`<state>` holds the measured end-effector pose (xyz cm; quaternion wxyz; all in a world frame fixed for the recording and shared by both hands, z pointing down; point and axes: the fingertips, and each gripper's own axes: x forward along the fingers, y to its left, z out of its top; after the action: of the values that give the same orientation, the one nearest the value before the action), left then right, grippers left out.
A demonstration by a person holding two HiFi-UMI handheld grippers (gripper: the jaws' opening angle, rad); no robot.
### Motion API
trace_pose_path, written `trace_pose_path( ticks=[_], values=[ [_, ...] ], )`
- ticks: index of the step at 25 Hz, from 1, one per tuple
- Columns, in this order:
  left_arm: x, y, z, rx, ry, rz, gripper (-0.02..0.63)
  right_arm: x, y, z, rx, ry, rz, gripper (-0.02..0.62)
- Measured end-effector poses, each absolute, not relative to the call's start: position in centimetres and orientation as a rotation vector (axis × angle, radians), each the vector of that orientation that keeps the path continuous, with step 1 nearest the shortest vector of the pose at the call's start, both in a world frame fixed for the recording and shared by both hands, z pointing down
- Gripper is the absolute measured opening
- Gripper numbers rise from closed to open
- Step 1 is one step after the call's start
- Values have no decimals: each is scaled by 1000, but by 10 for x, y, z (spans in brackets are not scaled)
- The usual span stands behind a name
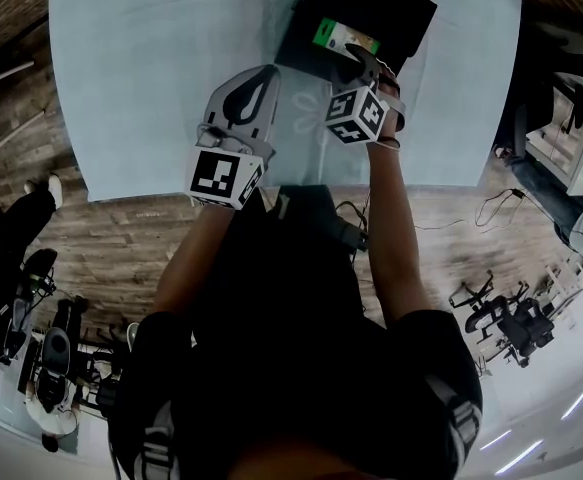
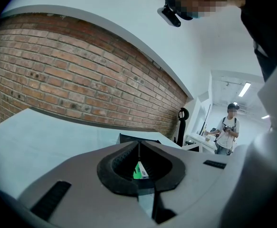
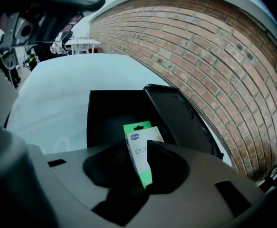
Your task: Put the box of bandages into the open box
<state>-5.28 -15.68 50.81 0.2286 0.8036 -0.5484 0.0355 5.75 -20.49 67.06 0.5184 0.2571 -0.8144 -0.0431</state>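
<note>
Right gripper is clamped on the box of bandages, holding it over the open box at the far side of the table in the head view. The left gripper hangs beside it, doing nothing.

Left gripper view: our jaws are pressed together with nothing between them.

Right gripper view: the box of bandages' long axis runs straight out along the jaws, green tab end pointing into the open box. We reckon the pinch only has the near end, so it could swivel, or snag the raised lid on release.
</note>
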Motion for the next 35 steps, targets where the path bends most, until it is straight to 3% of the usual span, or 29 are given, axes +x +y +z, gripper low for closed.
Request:
trace_pose_path(
  ticks=[20,35],
  values=[
    [-36,-133,464,2302,-1505,68,40,78,-188,562,1128,-2274,312,40],
    [-23,-89,432,2355,-1502,78,40,103,-129,486,1401,-2415,540,28]
  ],
)
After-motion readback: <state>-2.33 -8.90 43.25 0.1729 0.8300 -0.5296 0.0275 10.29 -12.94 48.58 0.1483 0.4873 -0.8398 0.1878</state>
